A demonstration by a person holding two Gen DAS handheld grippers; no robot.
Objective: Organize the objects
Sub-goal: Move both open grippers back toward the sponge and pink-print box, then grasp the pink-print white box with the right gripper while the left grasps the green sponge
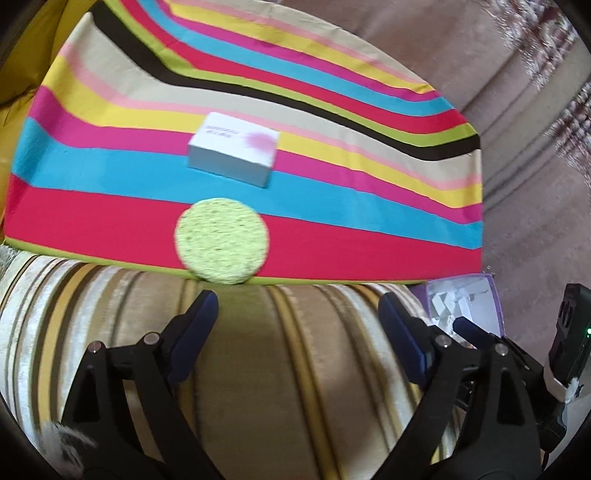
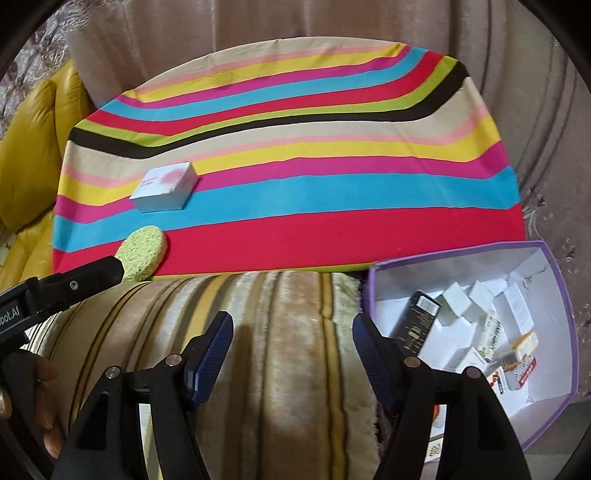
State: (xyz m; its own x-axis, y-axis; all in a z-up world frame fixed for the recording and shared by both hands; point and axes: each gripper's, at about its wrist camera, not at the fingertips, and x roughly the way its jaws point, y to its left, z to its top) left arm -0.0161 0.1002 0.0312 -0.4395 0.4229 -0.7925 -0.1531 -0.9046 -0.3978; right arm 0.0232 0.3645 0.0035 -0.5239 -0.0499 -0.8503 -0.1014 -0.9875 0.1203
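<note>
The round green sponge (image 1: 222,240) lies at the near edge of the striped cloth (image 1: 332,110), the white box (image 1: 233,154) just beyond it, both apparently awaiting sorting into the purple-rimmed bin (image 2: 561,332) of cartons at my right. My left tongs (image 1: 299,314) and right tongs (image 2: 291,332) stand wide apart, empty, touching nothing.

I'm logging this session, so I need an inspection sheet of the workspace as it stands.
Surface: rainbow-striped cloth over a flat top.
Job's things: small white cardboard box with pink print and round yellow-green sponge on the cloth; sponge overhangs the near edge.
Clutter: purple-rimmed white bin filled with small boxes.
Grippers: left gripper and right gripper both open, empty.
Cables: nothing seen.
Surroundings: striped beige cushion, yellow leather seat, beige curtain.
</note>
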